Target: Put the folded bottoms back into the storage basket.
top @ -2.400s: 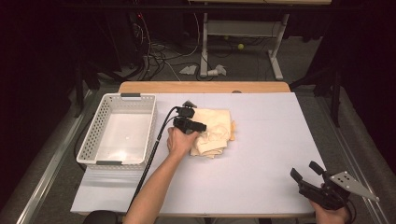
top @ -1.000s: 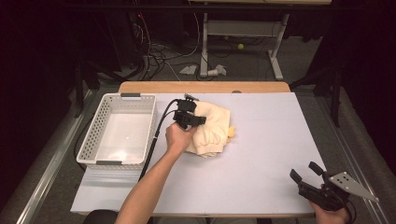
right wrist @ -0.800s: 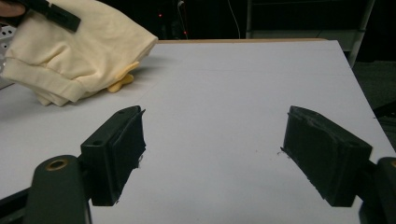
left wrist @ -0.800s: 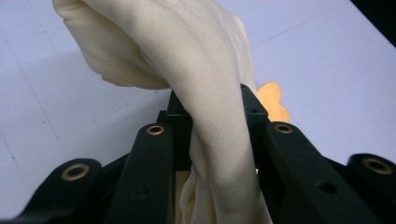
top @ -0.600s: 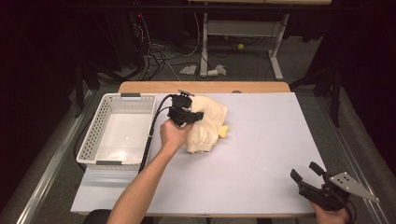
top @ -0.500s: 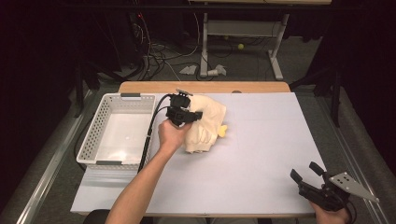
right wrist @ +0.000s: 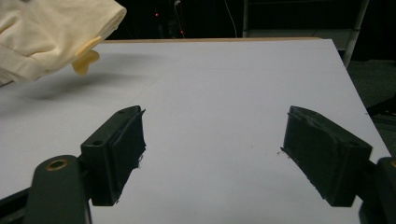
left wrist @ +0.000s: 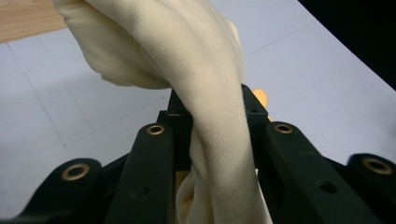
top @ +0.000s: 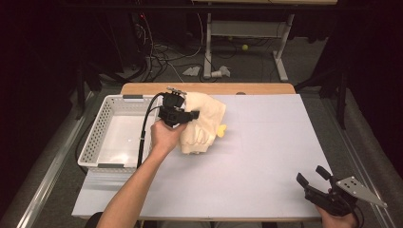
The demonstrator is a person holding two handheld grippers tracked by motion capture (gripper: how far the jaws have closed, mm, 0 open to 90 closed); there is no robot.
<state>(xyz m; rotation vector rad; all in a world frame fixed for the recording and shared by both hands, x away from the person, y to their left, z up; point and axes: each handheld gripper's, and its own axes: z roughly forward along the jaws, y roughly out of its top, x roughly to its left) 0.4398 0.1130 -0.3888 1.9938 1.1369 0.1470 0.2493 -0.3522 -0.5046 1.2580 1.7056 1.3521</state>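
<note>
Hanging limp from the closed left tongs (top: 183, 115), a soft, light cream-coloured cloth bundle (top: 205, 122) is gripped by a bunched fold, judged the securest hold. The right tongs (top: 314, 183) are held wide open and empty above the white desk (top: 266, 142).

A white slatted basket (top: 95, 142) sits at the table's (top: 266, 156) left side. Cables (top: 166, 57) sprawl across the floor beyond.

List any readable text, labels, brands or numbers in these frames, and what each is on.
None readable: no lettering shows on the cream cloth, the white basket, the table, the left gripper or the right gripper.
The small yellow tab on the cloth bears no print that can be made out.
</note>
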